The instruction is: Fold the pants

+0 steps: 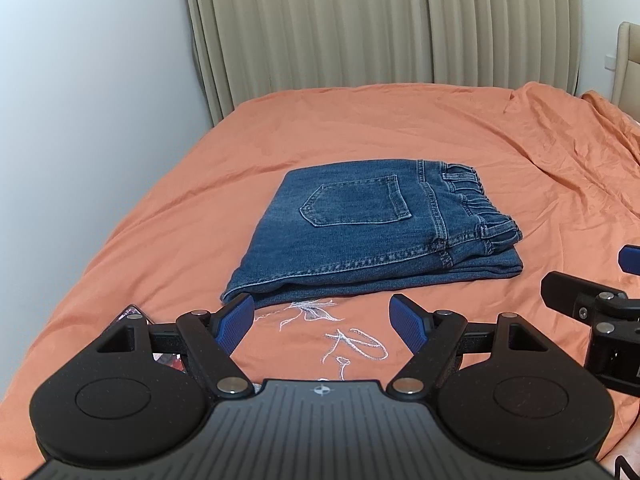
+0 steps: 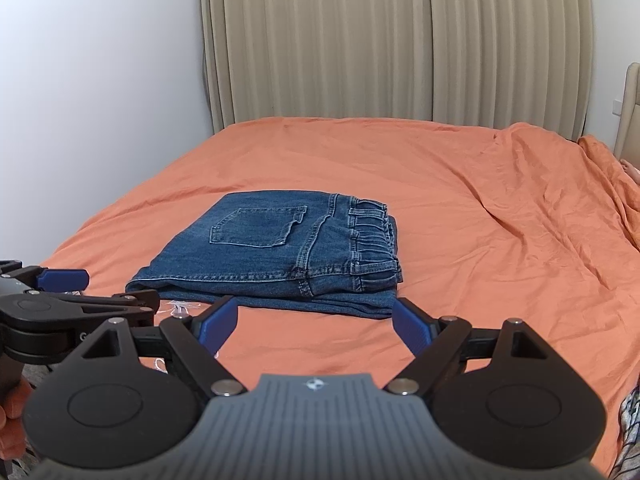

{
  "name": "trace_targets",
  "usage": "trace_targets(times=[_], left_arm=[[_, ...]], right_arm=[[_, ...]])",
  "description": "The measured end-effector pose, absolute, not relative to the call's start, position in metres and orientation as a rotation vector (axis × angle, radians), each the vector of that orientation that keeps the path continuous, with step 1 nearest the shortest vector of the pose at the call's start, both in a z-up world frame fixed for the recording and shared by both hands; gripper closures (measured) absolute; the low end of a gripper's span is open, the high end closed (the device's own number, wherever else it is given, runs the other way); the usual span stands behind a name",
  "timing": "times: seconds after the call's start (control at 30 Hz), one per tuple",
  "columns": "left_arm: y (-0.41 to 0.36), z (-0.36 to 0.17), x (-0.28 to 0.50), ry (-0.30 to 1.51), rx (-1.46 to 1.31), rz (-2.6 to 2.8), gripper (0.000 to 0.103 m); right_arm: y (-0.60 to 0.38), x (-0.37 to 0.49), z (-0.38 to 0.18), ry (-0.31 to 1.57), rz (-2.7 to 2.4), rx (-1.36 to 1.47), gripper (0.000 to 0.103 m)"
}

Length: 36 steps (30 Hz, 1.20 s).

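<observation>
Pants (image 1: 360, 232): folded into a compact stack, mid-bed (image 1: 400, 120), nearer its front edge | Left hand-held gripper (image 1: 322, 320): jaws apart, empty | Right hand-held gripper (image 2: 316, 322): jaws apart, empty | Progress: folding apparently complete; nothing evidently left.

bed (image 1: 360, 128) | wearing wrinkled orange sheet (image 2: 500, 240) with white embroidery (image 1: 352, 340) | carrying folded blue jeans (image 1: 360, 224) near front edge, pocket side facing up
</observation>
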<state>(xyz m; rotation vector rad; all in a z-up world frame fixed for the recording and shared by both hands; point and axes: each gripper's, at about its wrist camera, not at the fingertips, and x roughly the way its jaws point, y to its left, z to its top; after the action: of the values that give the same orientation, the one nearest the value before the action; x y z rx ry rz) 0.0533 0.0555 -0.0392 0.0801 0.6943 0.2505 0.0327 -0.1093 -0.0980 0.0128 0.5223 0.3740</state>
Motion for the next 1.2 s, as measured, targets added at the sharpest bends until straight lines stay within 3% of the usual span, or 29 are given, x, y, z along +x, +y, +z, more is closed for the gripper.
trace_targets(times=[1.2], left_arm=[[0.051, -0.025, 0.048, 0.622, 0.110, 0.250, 0.013]], right_arm=[[-0.109, 0.028, -0.096, 0.539, 0.390, 0.010, 0.022]])
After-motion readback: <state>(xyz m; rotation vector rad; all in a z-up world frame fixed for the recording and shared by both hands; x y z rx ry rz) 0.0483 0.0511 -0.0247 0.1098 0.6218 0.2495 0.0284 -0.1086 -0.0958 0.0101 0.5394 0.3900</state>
